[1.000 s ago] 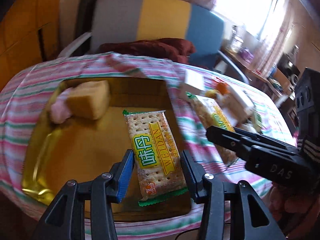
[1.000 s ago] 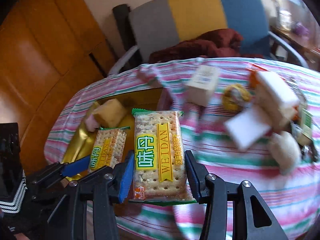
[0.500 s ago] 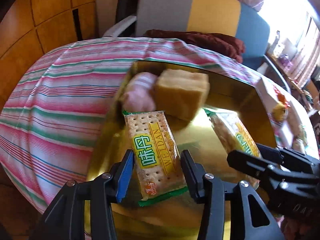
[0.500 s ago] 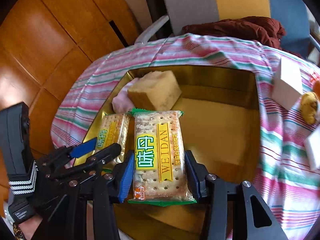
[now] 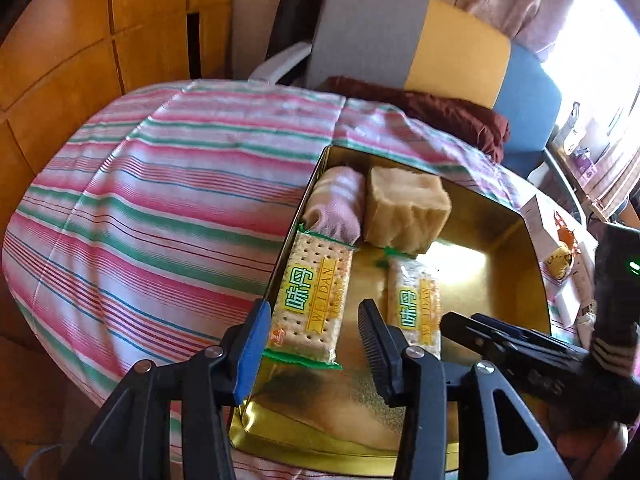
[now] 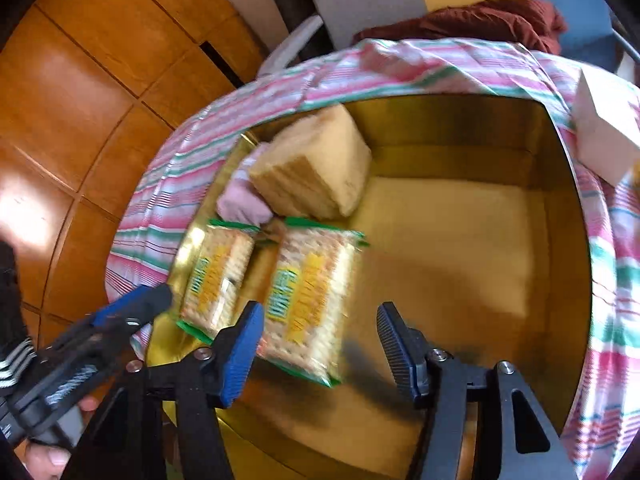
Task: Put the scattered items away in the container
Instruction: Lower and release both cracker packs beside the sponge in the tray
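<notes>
My left gripper is closing, my right gripper opening, each around a cracker pack; sponge block and pink roll crowd the gold tin's far-left corner.

A shiny gold tin sits open on the striped cloth. Inside it, two cracker packs with green edges lie flat side by side: the left cracker pack and the right cracker pack. Behind them sit a tan sponge block and a rolled pink cloth, touching.
</notes>
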Demonstrator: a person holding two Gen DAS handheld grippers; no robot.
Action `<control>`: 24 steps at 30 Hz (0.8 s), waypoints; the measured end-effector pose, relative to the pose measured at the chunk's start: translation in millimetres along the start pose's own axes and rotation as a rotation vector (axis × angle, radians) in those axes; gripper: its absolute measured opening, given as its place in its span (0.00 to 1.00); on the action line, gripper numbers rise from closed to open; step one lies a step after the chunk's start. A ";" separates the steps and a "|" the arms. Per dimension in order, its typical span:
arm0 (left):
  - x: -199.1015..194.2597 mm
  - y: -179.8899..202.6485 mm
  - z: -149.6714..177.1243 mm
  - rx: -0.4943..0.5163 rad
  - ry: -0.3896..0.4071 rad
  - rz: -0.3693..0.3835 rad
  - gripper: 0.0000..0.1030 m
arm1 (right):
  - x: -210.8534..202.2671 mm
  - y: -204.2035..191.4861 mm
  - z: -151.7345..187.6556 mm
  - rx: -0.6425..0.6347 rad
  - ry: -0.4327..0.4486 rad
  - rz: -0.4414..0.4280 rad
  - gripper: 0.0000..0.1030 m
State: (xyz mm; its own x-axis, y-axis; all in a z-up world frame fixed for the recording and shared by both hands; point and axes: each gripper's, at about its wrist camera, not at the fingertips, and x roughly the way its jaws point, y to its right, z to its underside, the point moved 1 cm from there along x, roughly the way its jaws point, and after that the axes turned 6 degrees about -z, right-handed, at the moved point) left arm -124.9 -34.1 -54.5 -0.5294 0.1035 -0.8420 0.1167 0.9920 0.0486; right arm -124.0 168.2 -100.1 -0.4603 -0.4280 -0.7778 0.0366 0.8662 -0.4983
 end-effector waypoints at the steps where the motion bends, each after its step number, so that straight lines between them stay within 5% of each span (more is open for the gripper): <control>1: -1.2 0.9 1.4 0.010 0.007 -0.017 0.43 | 2.7 2.8 -0.7 0.005 -0.010 -0.001 0.43; 5: 0.0 0.5 5.4 0.035 0.002 -0.066 0.37 | 20.6 3.9 -3.7 0.021 -0.049 -0.017 0.29; 14: 1.1 -14.5 5.8 -0.014 0.001 -0.064 0.37 | 45.7 -24.5 -17.9 -0.071 -0.034 -0.046 0.29; 18: -1.6 -13.8 9.3 -0.034 0.001 -0.054 0.37 | 53.0 -21.5 -19.2 -0.012 -0.038 -0.110 0.31; 24: -11.9 -7.2 16.2 -0.095 0.022 -0.004 0.37 | 18.3 -23.2 -9.1 -0.050 -0.006 -0.111 0.36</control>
State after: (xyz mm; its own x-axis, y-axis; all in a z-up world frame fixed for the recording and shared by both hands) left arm -105.8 -43.6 -53.5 -0.5482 0.1003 -0.8303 0.0347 0.9947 0.0972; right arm -141.3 142.7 -99.3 -0.4535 -0.5233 -0.7214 -0.0589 0.8253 -0.5616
